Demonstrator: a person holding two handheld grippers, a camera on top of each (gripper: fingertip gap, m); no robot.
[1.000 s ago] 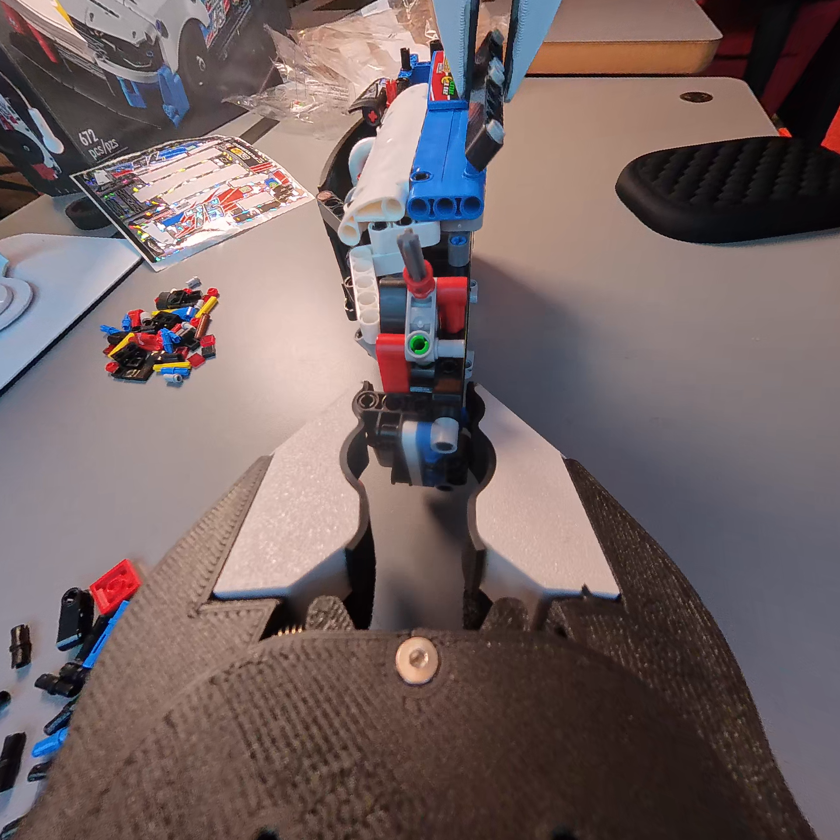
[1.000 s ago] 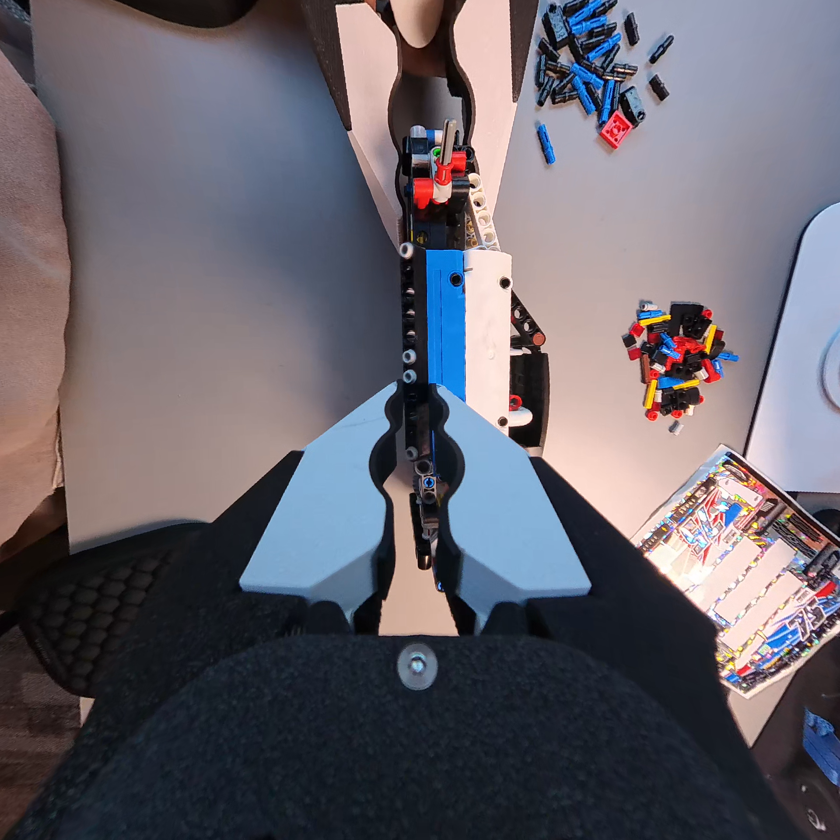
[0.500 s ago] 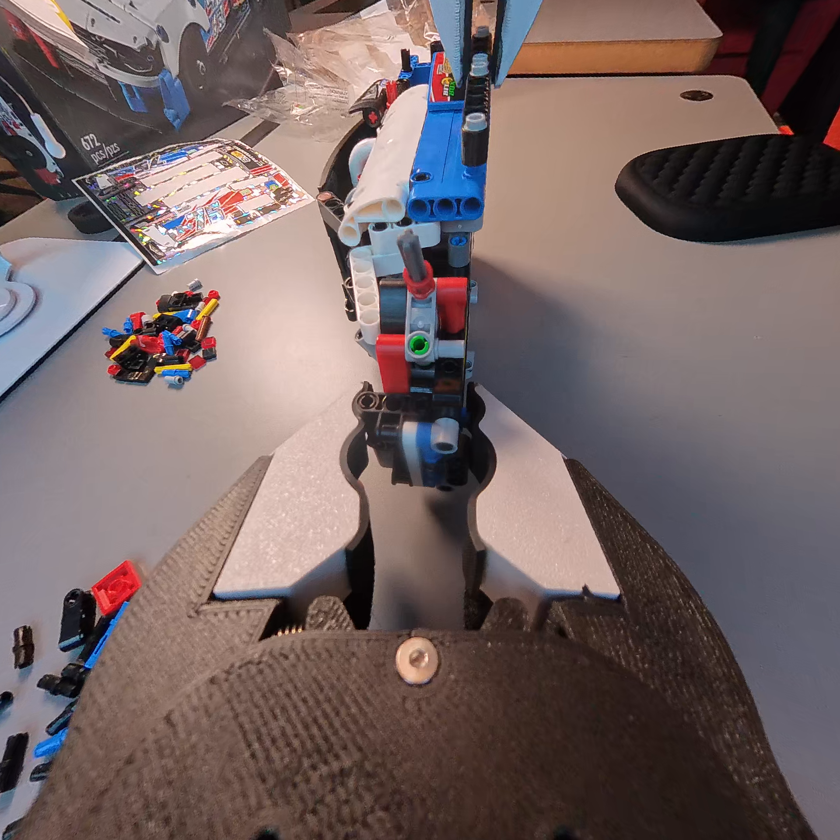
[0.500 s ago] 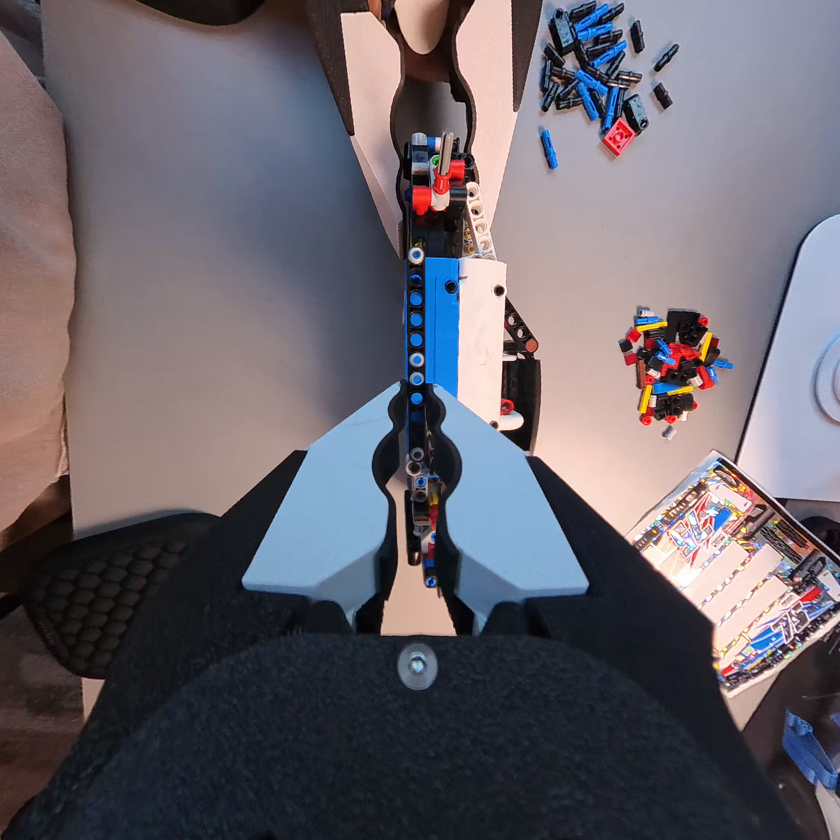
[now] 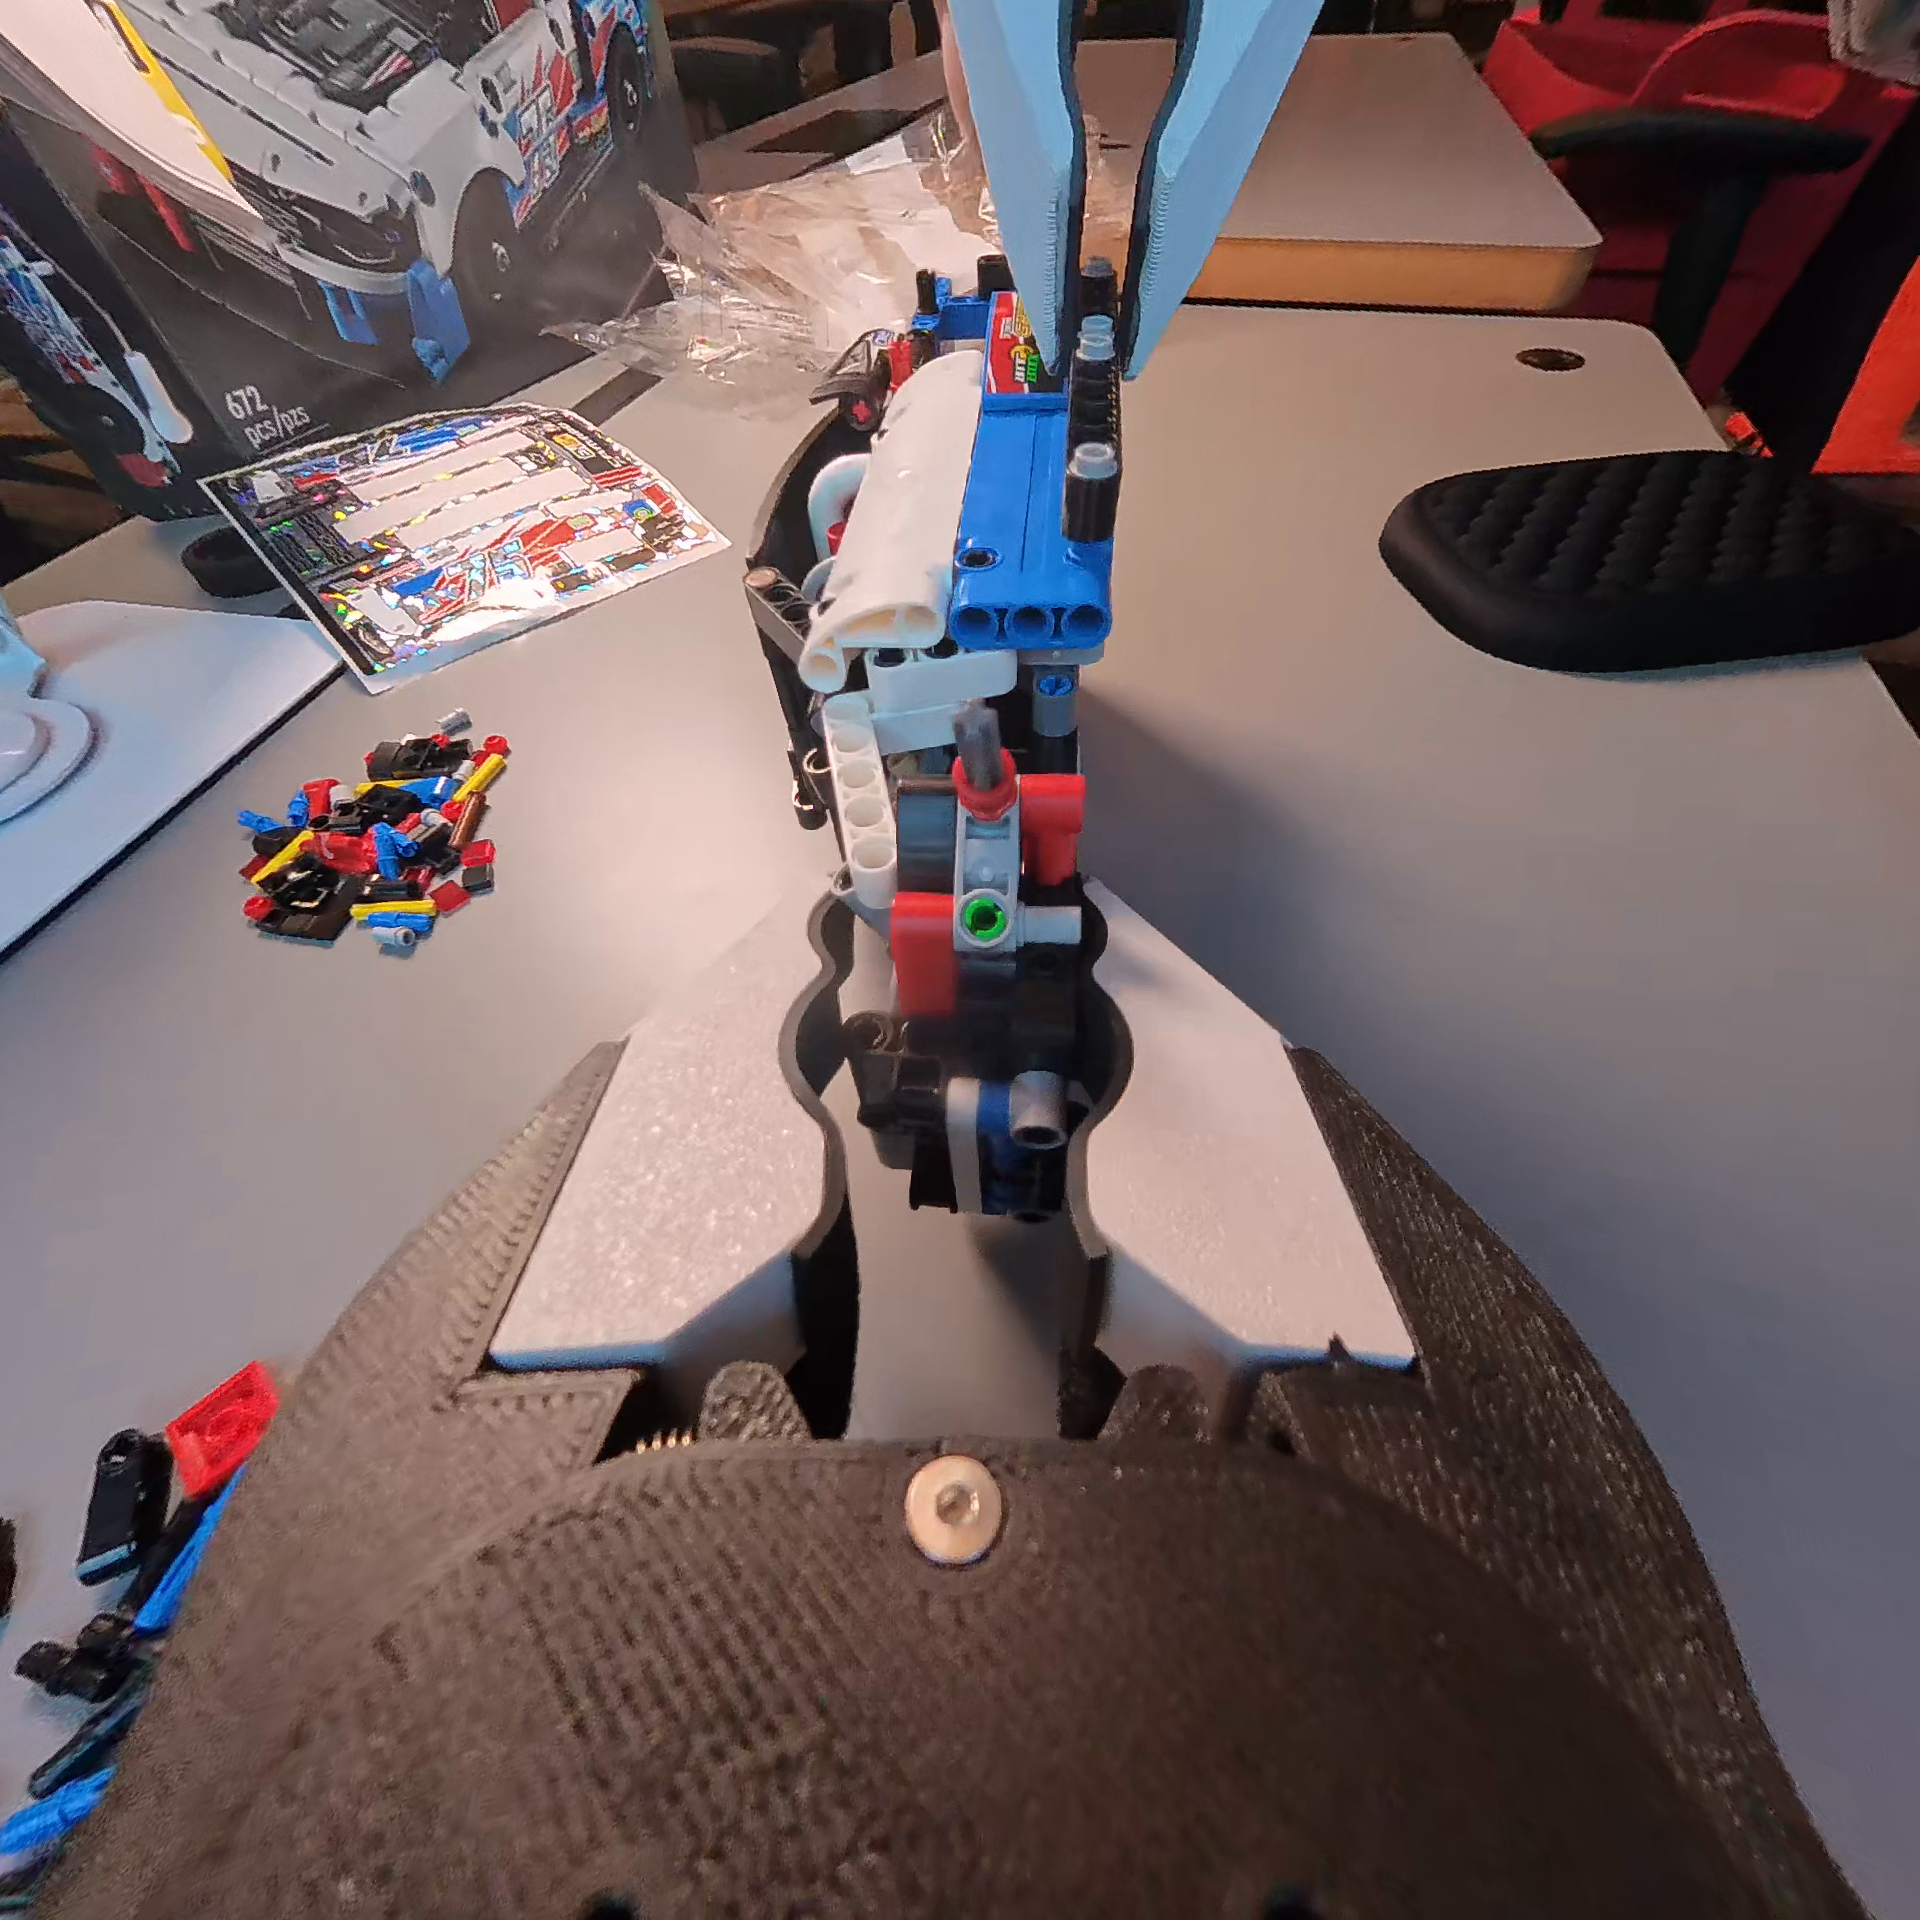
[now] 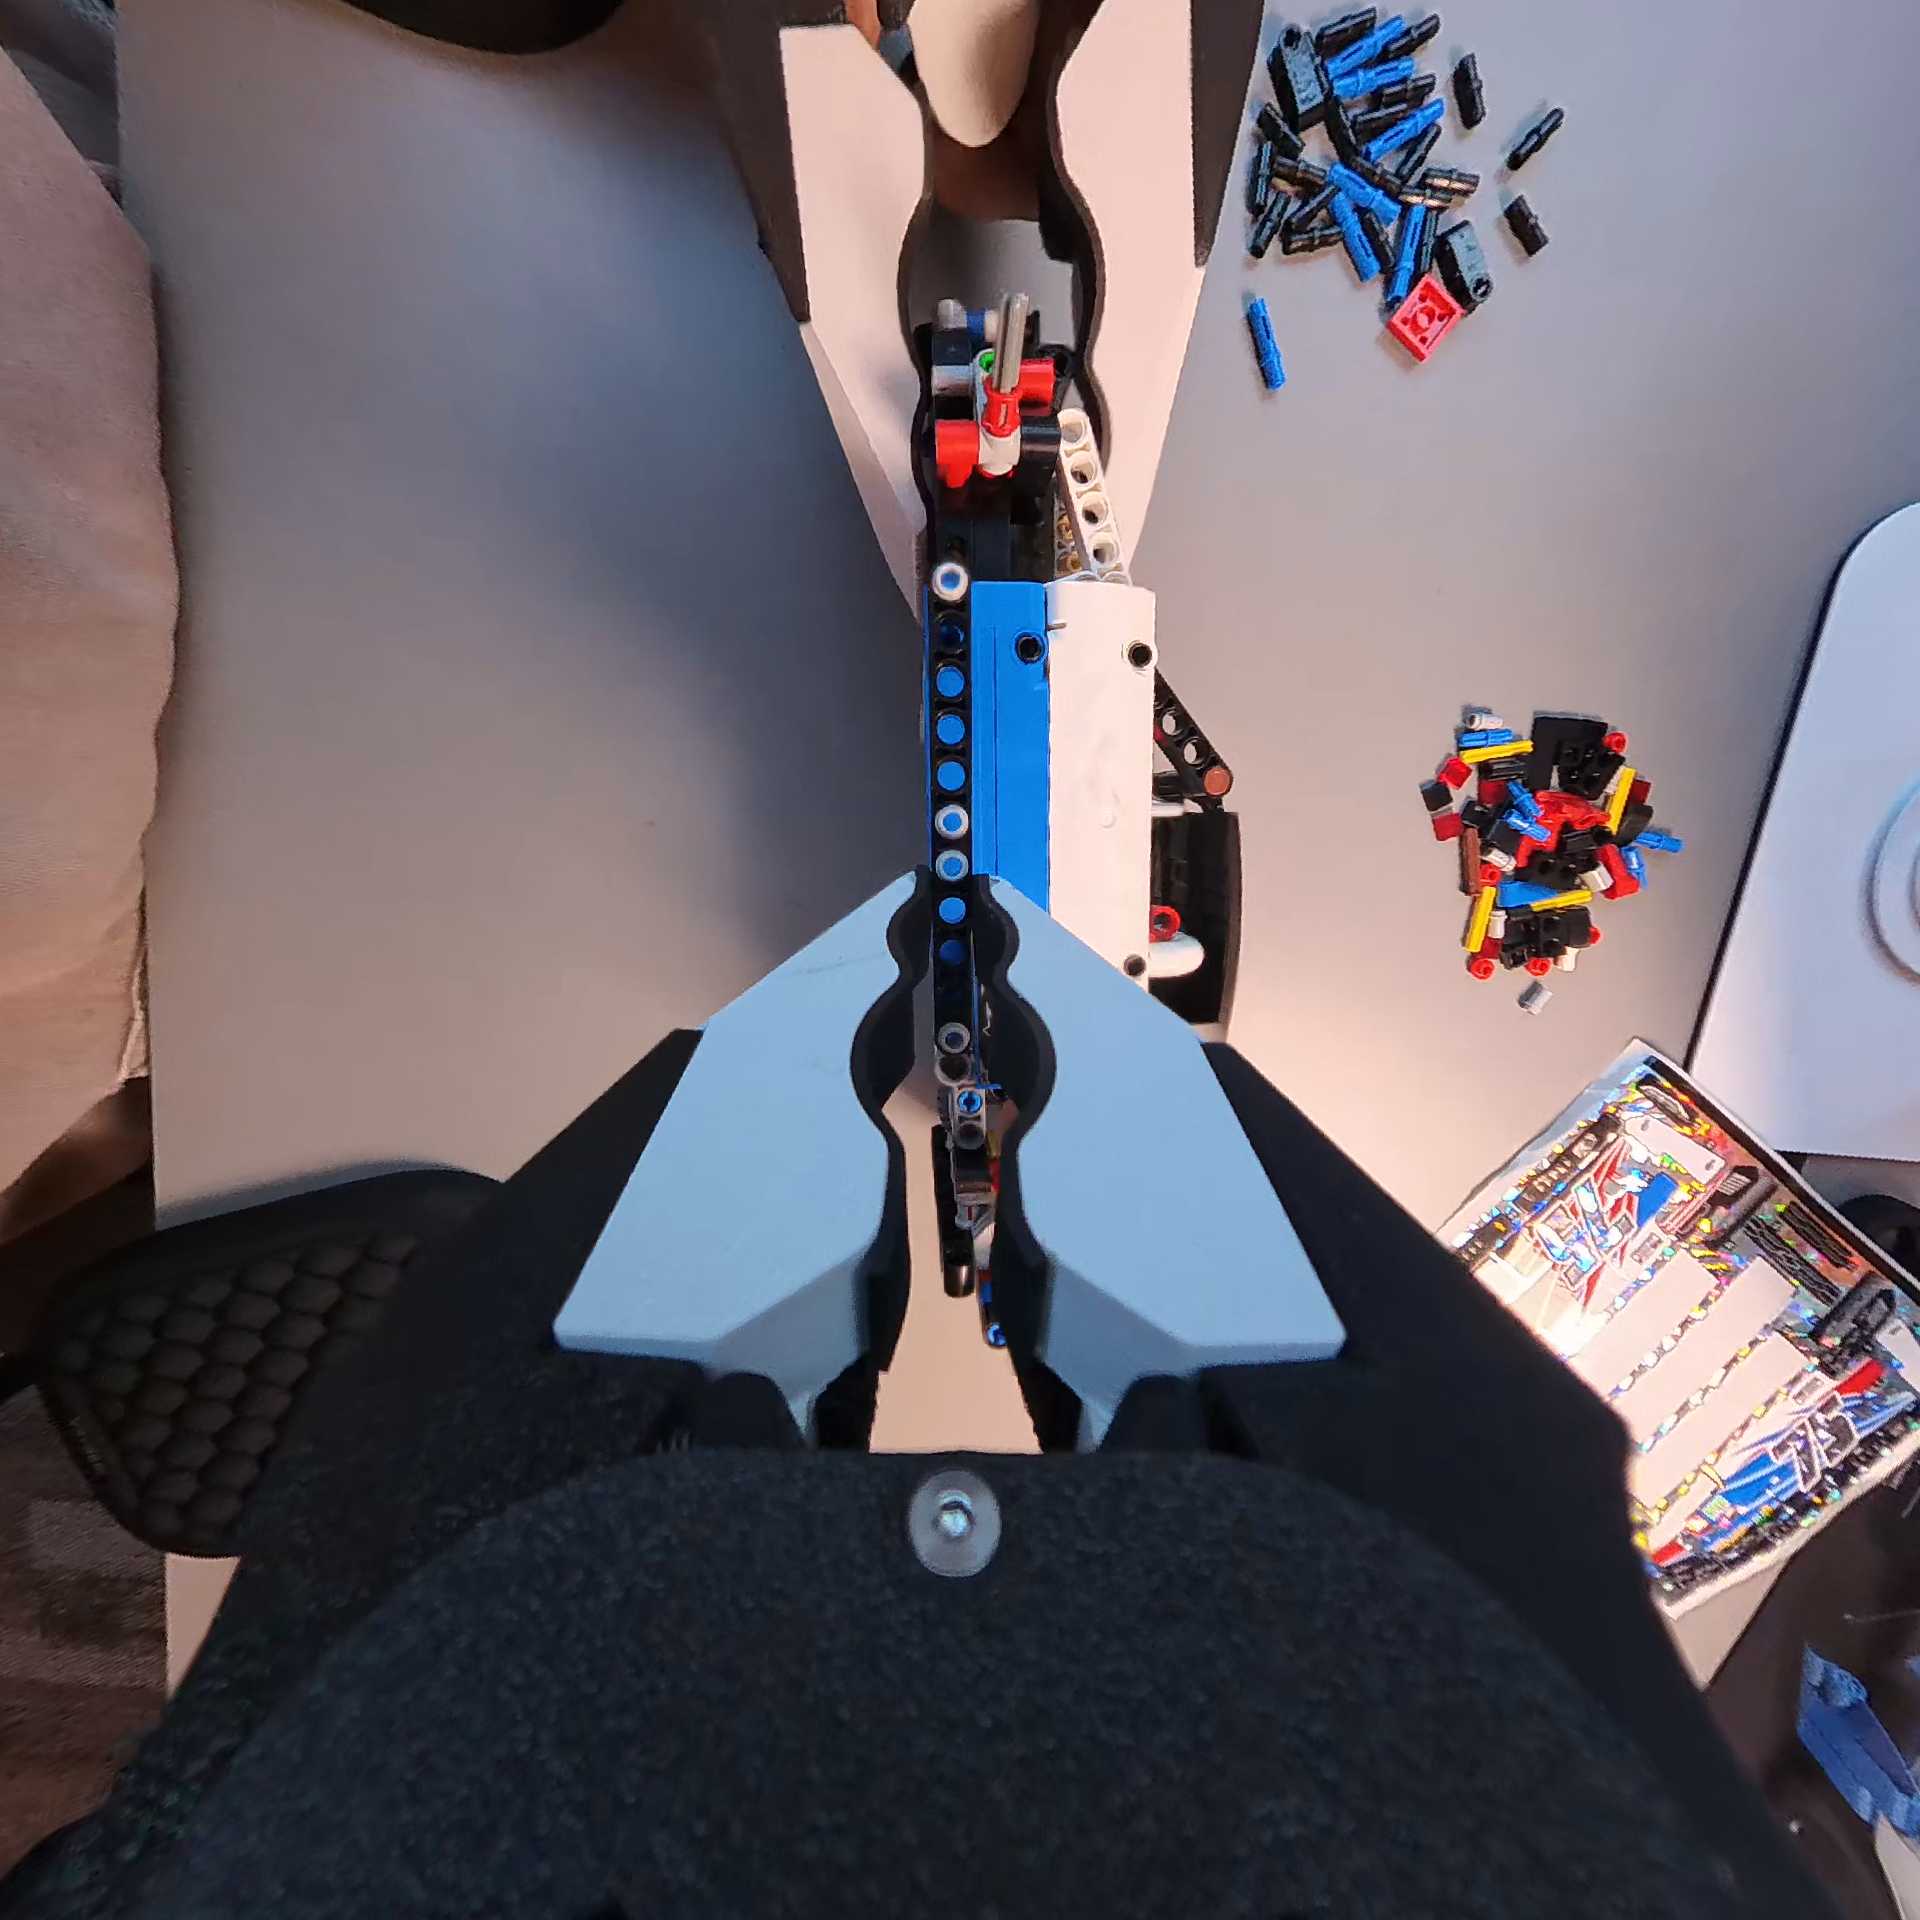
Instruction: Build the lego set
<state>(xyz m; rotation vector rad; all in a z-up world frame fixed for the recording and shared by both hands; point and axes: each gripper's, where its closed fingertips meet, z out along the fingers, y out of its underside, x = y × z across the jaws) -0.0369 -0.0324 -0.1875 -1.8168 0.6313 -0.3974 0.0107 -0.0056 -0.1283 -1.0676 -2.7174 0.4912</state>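
A partly built Lego car model (image 5: 1023, 520), blue, white, black and red, stands on its side on the grey table (image 5: 1455, 935). My left gripper (image 5: 961, 914) is shut on the model's near end, with the red and black parts between its fingers. My right gripper (image 6: 951, 888) comes down from above and is shut on a long black beam with holes (image 6: 949, 727). The beam lies along the model's blue panel (image 6: 1013, 727). The right gripper also shows at the top of the left wrist view (image 5: 1093, 353), on the beam (image 5: 1091, 457). The left gripper shows at the top of the right wrist view (image 6: 997, 457).
A pile of small mixed parts (image 5: 364, 831) lies left of the model, with a sticker sheet (image 5: 468, 540) and the set's box (image 5: 312, 208) beyond it. Blue and black pins (image 6: 1361, 197) lie by the left gripper. A black pad (image 5: 1662, 561) is on the right. Clear bags (image 5: 810, 270) lie behind. Spacing between my two grippers at the tips: around 9 cm.
The black beam, tilted off the model a second ago, now lies flush along the blue panel. The model sits deeper between my left fingers.
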